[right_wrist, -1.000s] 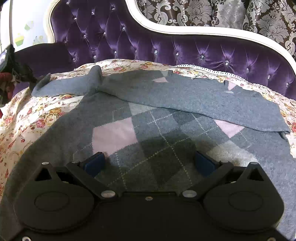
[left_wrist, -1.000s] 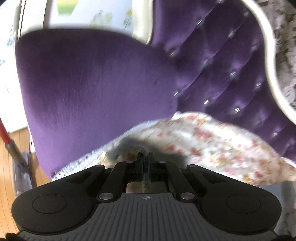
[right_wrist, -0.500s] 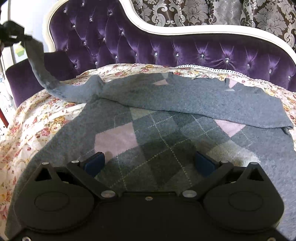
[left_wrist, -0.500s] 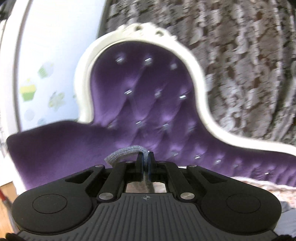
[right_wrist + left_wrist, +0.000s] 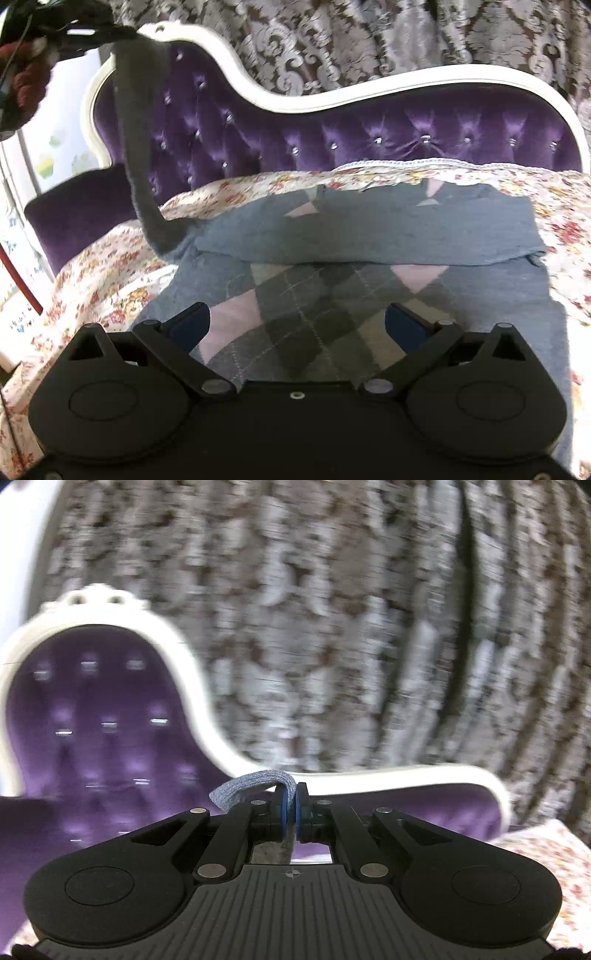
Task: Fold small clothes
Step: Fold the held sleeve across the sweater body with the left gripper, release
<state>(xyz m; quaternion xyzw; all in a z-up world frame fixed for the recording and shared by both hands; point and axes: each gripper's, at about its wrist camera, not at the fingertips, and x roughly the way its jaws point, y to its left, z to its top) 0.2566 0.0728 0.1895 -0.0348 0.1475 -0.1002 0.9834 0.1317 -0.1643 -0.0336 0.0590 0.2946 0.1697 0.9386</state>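
Note:
A grey argyle sweater (image 5: 317, 306) with pink diamonds lies flat on the floral cover of a purple sofa. Its upper part is folded down over the body, and one grey sleeve (image 5: 138, 147) rises steeply to the upper left. My left gripper (image 5: 292, 805) is shut on the sleeve cuff (image 5: 251, 783), held high in front of the curtain; in the right wrist view the left gripper (image 5: 122, 33) shows at the top left with a hand (image 5: 26, 77) behind it. My right gripper (image 5: 297, 325) hovers open just above the sweater's chest, nothing between its blue pads.
The tufted purple sofa back (image 5: 406, 136) with a white frame (image 5: 369, 79) runs behind the sweater, with a patterned curtain (image 5: 369, 33) behind it. A floral cover (image 5: 92, 280) lies under the sweater. A red pole (image 5: 20, 280) stands at the far left.
My left gripper has lifted the sleeve cuff from the sofa surface up and rightward, stretching the sleeve nearly upright. The right gripper has shifted slightly and stays open over the sweater.

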